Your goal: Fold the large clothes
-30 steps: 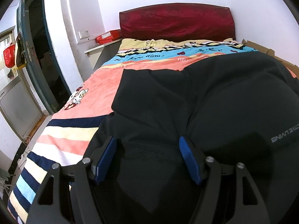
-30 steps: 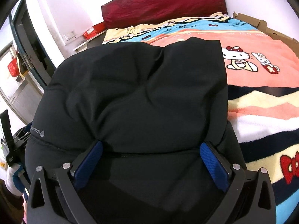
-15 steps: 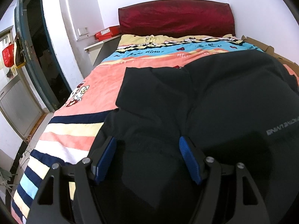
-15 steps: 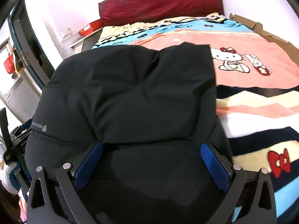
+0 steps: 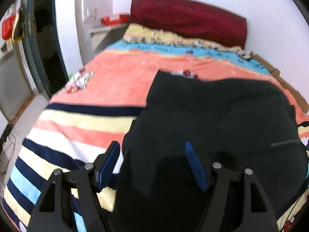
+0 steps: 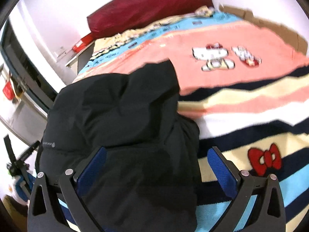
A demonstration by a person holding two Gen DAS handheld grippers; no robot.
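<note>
With both claws spread wide, left gripper (image 5: 152,164) and right gripper (image 6: 156,166) gripping nothing, I've dragged the black jacket (image 5: 222,119) lower in frame, baring more blanket (image 5: 115,81); fold seemingly laid.

Home bedroom: bed w/ striped cartoon blanket (image 5: 108,89), dark red headboard (image 5: 189,21), doorway (image 5: 46,44) at left.

both wrist views close, sharing bed (image 5: 108,89)
</note>
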